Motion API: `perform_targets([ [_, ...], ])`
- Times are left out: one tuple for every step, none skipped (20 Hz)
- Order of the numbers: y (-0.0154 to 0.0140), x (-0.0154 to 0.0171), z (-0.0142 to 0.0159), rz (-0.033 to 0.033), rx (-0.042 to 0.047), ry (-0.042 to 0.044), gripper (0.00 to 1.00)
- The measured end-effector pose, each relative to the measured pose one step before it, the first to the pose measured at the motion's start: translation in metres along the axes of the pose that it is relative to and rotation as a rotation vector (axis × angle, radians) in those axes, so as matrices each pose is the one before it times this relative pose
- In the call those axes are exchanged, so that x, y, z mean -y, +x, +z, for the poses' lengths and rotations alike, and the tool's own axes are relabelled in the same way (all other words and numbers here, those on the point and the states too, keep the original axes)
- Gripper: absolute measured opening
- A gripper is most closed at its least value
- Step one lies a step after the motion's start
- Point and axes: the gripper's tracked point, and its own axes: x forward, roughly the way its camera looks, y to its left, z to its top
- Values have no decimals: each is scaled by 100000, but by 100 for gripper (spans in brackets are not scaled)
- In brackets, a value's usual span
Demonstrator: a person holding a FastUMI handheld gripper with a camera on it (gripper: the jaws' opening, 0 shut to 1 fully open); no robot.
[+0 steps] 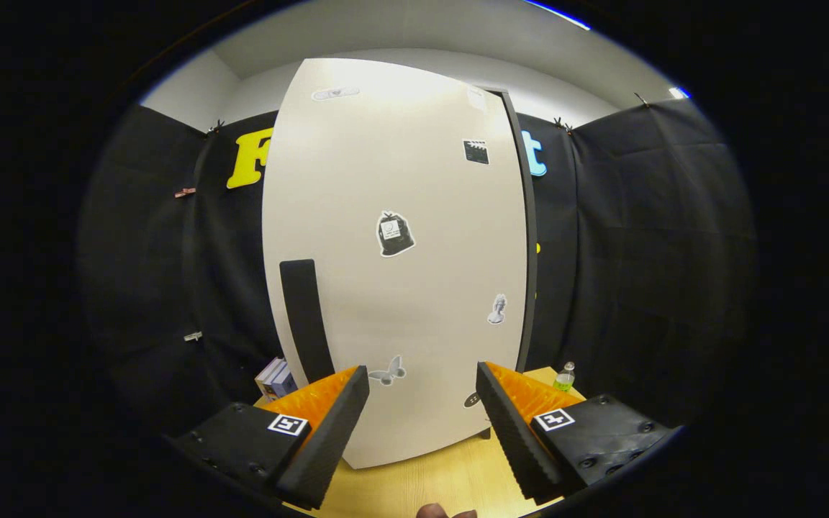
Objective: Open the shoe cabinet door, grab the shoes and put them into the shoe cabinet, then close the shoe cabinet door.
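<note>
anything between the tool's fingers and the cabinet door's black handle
Nothing: in the gripper view the open tool faces the shut white cabinet door, its tall black handle unobstructed just beyond the left finger.

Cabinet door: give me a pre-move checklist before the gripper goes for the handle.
1. Cabinet door shut, so opening comes first: ok.
2. Black handle in plain sight near the door's edge, just beyond one finger: ok.
3. Gripper open, nothing between its fingers: ok.
4. Gripper lined up on the handle: not ok, it faces the middle of the door.
5. Door's swing path free of the books and the bottle: cannot tell.
6. Where the shoes are: cannot tell.
</note>
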Motion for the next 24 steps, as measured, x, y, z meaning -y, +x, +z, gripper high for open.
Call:
perform_targets([
  [81, 337, -100, -1107, -147, 354, 98],
  [118, 346, -86, -1118, -303, 98, 98],
  [203, 256, -58, -1074, -392, 259, 98],
  [141, 210, -170, -556, -606, 478, 98],
  [-160, 457, -328, -744, -545, 547, 98],
  [1, 267, -99, -506, -221, 301, 98],
  [-62, 299, -71, -631, -161, -111, 98],
  [-94, 267, -94, -560, -35, -323, 98],
  [-90, 179, -99, -248, -53, -258, 98],
  [-35, 111, -90, -150, -176, -96, 98],
  [-63, 83, -37, -207, -40, -124, 98],
  [-36, 85, -77, -141, -8, -279, 98],
  [46, 87, -24, -84, -1, -323, 98],
  [27, -2, -79, -7, -118, -261, 98],
  [-49, -104, -66, 147, -9, -20, 98],
  [-44, -28, 20, 73, -87, 123, 98],
  [-74, -12, 31, 80, -111, 48, 98],
  [-5, 16, 54, 43, 50, -49, 98],
  [-36, -74, 1, 163, -114, -170, 98],
  [6, -24, 39, 83, 16, -238, 98],
  [-78, 2, 22, -28, 132, -281, 98],
  [39, 16, 67, -41, 231, -254, 98],
  [-33, -37, 128, 90, 45, -229, 98],
  [-120, -16, 62, 212, 82, -45, 98],
])
